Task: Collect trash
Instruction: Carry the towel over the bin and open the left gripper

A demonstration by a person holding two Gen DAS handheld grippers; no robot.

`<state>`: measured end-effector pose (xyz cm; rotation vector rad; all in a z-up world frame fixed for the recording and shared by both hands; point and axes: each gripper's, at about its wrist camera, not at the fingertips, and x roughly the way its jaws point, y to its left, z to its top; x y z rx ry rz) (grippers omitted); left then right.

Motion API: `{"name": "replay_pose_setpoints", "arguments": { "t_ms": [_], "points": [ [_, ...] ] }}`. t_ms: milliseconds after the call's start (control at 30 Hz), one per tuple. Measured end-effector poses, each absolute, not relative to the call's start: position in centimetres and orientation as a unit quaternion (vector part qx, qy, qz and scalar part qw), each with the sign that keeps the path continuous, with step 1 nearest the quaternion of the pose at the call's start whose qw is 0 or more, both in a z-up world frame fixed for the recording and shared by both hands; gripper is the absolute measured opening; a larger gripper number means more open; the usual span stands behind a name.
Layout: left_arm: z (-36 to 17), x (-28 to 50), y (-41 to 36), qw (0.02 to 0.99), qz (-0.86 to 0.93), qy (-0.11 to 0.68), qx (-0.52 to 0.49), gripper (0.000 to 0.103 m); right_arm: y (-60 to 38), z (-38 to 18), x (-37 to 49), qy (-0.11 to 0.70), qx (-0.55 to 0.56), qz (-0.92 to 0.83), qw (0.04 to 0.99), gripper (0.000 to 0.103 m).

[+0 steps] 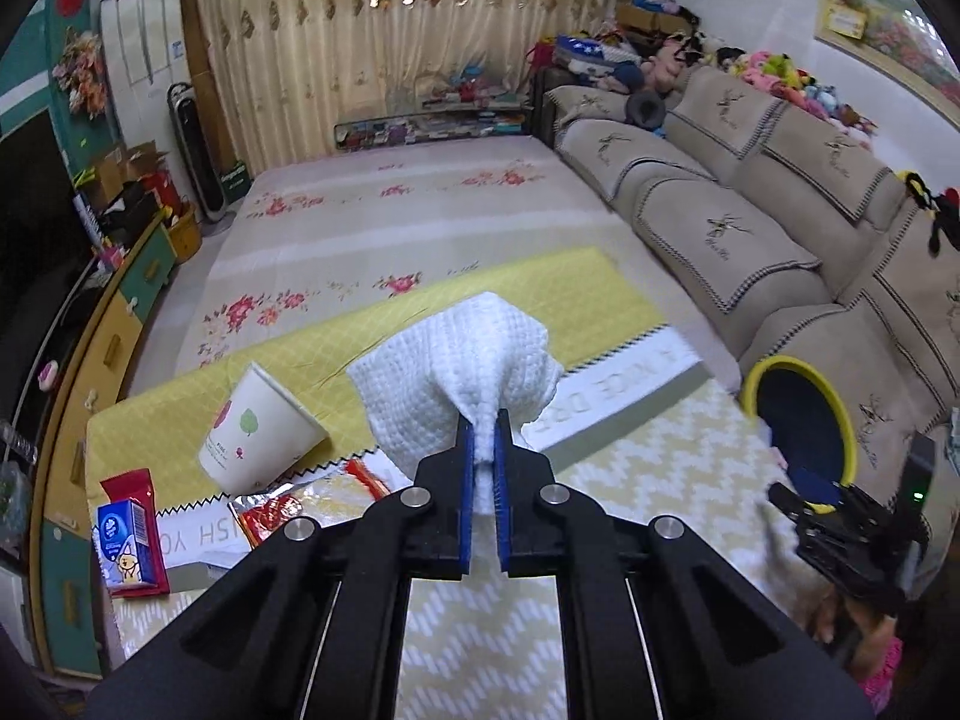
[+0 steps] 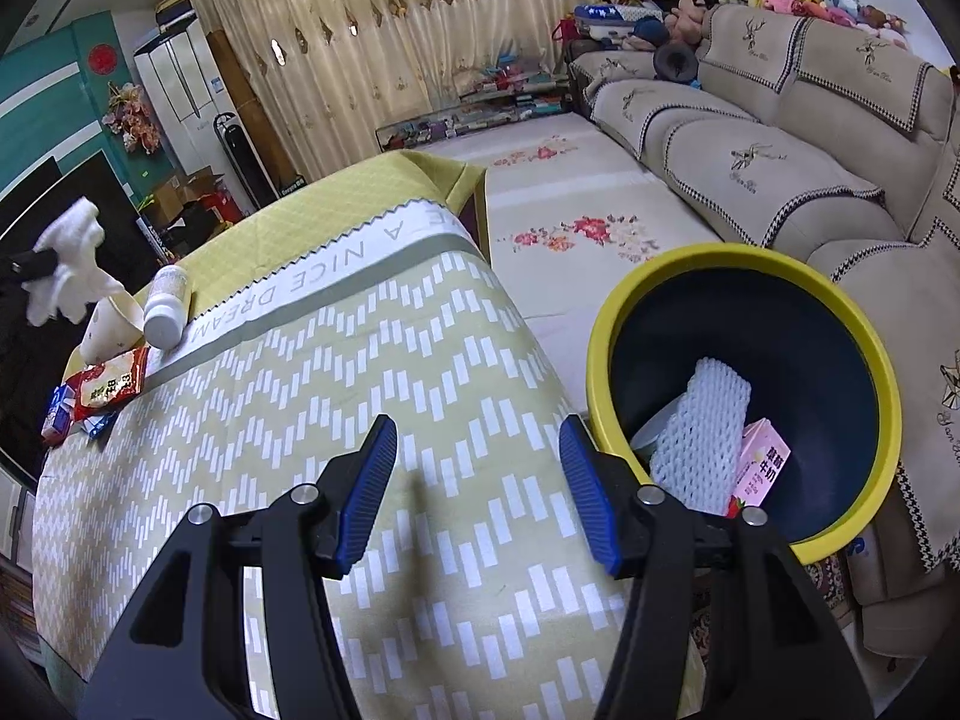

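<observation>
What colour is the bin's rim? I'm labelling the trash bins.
Yellow, around a dark navy inside; the bin shows best in the right wrist view.

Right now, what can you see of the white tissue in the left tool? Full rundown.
The white tissue is a crumpled sheet with a quilted, embossed texture, soft like paper towel. Its lower part is bunched and pinched between the blue pads of the left tool, which is shut on it. The rest fans out wide beyond the tips. It hangs above the yellow table cover, touching nothing else visible.
</observation>
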<state>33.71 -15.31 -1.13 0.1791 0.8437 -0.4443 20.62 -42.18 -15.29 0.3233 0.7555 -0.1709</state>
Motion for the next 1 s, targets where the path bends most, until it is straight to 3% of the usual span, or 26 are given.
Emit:
{"name": "replay_pose_setpoints", "arguments": {
  "t_ms": [433,767,1000],
  "points": [
    [-0.8,25.9,-30.6,0.835,-0.355,0.393,0.149,0.006,-46.2,-12.8,12.0,0.326,0.118,-0.125,0.929,0.059],
    [-5.6,22.5,-46.7,0.766,-0.445,0.419,0.199,0.007,-52.9,-14.3,5.8,0.333,0.154,-0.202,0.908,0.059],
    [-10.6,23.5,-53.1,0.740,-0.443,0.455,0.222,0.008,-54.3,-15.5,4.2,0.340,0.172,-0.216,0.899,0.060]
  ]
}}
